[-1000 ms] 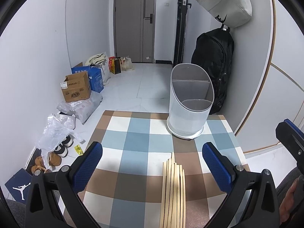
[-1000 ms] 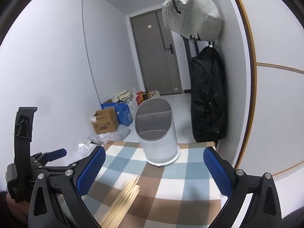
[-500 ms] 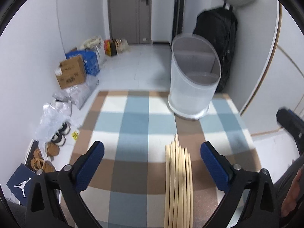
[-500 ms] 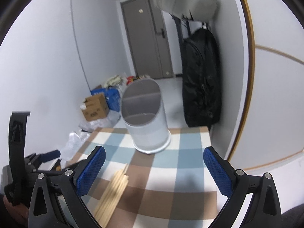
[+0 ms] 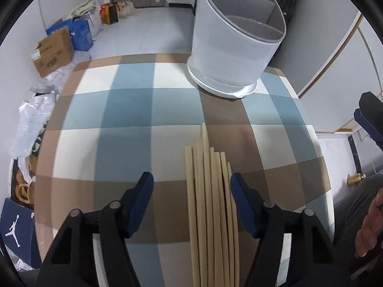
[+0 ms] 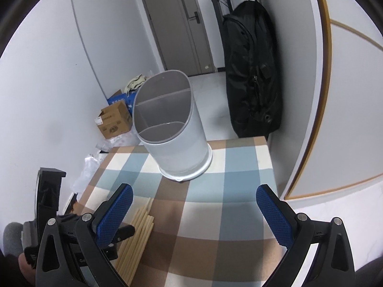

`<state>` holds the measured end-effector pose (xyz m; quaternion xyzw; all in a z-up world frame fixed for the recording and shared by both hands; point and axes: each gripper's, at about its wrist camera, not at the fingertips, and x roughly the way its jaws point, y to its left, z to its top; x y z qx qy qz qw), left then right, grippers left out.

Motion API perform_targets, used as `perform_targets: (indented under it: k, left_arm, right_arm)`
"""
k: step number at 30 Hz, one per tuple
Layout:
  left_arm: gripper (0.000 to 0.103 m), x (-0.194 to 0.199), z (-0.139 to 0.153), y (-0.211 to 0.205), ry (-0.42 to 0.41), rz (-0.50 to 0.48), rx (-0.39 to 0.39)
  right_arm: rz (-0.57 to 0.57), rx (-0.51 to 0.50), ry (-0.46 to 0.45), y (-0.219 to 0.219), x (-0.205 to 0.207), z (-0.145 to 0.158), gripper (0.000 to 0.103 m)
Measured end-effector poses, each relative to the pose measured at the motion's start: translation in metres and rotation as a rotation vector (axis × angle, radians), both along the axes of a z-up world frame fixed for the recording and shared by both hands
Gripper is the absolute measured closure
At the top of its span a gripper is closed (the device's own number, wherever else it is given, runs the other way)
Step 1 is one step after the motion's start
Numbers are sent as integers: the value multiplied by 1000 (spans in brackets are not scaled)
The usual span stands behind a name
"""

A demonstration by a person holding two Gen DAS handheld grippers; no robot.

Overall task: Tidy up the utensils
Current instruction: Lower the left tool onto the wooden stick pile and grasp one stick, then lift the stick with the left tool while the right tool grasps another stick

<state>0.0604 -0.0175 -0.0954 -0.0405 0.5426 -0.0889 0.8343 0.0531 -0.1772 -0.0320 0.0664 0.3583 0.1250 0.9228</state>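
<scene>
Across the lower two thirds of the left wrist view spreads the tabletop (image 5: pixel 134 110), covered in a checked cloth of blue, brown and white squares. At its far edge, in the upper right of the frame, stands a white oval holder (image 5: pixel 229 47), upright on a round base and split by inner walls into compartments, all of them showing bare walls. Behind it a black bag (image 6: pixel 251 71) hangs against the wall, seen best in the upper right of the right wrist view. A cardboard box (image 5: pixel 53 51) sits on the floor at the upper left, next to a blue box.

Lower centre in the left wrist view lies a bundle of pale wooden chopsticks (image 5: pixel 210 203), side by side, running from the bottom edge up toward the holder and well apart from it. The left tool (image 5: pixel 192 191) points steeply down over them; its jaws are closing, with the chopsticks between them, lying against the right-hand blue pad while the left-hand pad stands clear, so nothing is pinched.

The right tool (image 6: pixel 192 205) hangs above the cloth in the lower part of its own view, jaws spread wide with only the checked cloth between them. The left tool shows at that frame's lower left, over the chopsticks.
</scene>
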Motion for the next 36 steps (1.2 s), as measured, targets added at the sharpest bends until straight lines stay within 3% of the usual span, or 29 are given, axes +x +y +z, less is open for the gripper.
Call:
perform_targets:
  k: [3, 5, 7, 8, 15, 21, 28, 36]
  left_arm:
    - [55, 7, -3, -2, 36, -8, -34]
    - [69, 10, -5, -3, 55, -7, -46]
    - [73, 13, -4, -3, 58, 1, -58]
    - [84, 14, -3, -3, 67, -2, -70]
    - [101, 9, 1, 2, 69, 45, -160]
    - [102, 0, 6, 10, 71, 65, -221]
    - [103, -4, 18, 17, 41, 83, -232]
    - [103, 13, 20, 47, -5, 159, -265]
  right_arm:
    - [-10, 32, 23, -6, 6, -3, 0]
    - [-11, 52, 37, -7, 10, -5, 0]
    - [-10, 62, 39, -8, 13, -7, 0]
    - [-11, 67, 41, -8, 14, -7, 0]
    - [-14, 91, 61, -11, 22, -11, 0]
    - [-1, 81, 74, -3, 28, -16, 0]
    - [22, 59, 83, 10, 32, -22, 0]
    - [103, 96, 192, 33, 41, -42, 2]
